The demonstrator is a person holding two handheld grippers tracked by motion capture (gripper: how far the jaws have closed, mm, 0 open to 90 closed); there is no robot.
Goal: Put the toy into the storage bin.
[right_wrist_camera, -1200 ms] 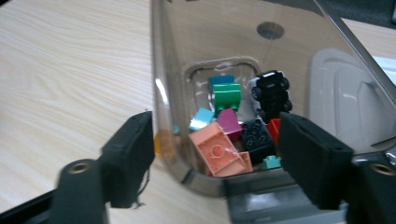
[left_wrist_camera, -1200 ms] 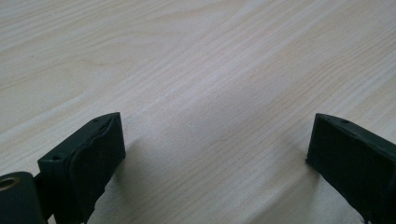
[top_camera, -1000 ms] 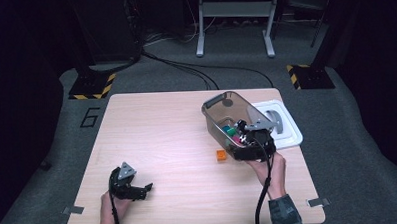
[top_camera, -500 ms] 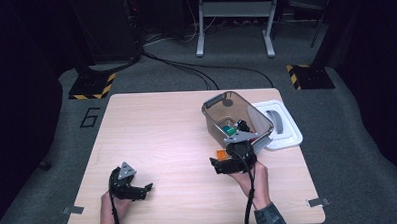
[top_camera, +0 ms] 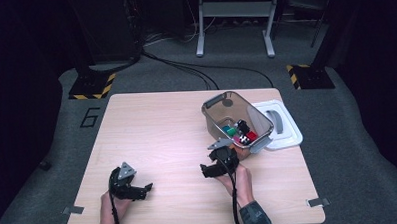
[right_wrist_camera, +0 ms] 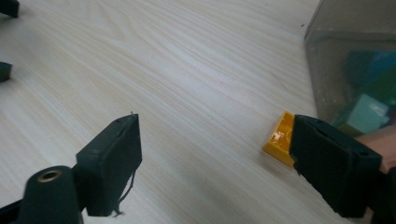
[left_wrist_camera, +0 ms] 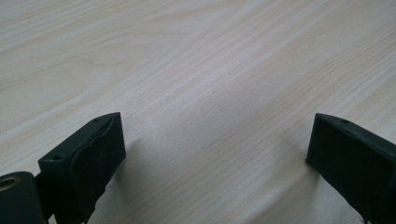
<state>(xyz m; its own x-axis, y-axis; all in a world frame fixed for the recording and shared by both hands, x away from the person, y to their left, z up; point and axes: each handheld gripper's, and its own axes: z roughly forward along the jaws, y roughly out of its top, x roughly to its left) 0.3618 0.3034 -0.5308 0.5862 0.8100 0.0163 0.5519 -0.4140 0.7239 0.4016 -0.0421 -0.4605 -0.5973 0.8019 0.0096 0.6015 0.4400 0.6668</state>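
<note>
Several blocks (top_camera: 240, 133) already sit in the clear bin (top_camera: 214, 114) right of centre. 1 yellow brick (right_wrist_camera: 279, 138) remains on the bench (top_camera: 157, 123), lower right beside the bin. The right claw (right_wrist_camera: 215, 158), just narrowing, gapes empty; the left claw (left_wrist_camera: 215, 154) rests wide open, empty.

Two handheld grippers, left (top_camera: 147, 186) and right (top_camera: 204, 171), low in frame; one clear plastic bin (top_camera: 214, 116) right of centre; one white lid (top_camera: 292, 133) at its right; one yellow brick (right_wrist_camera: 279, 137); several coloured bricks (top_camera: 240, 132) inside, number unclear.
</note>
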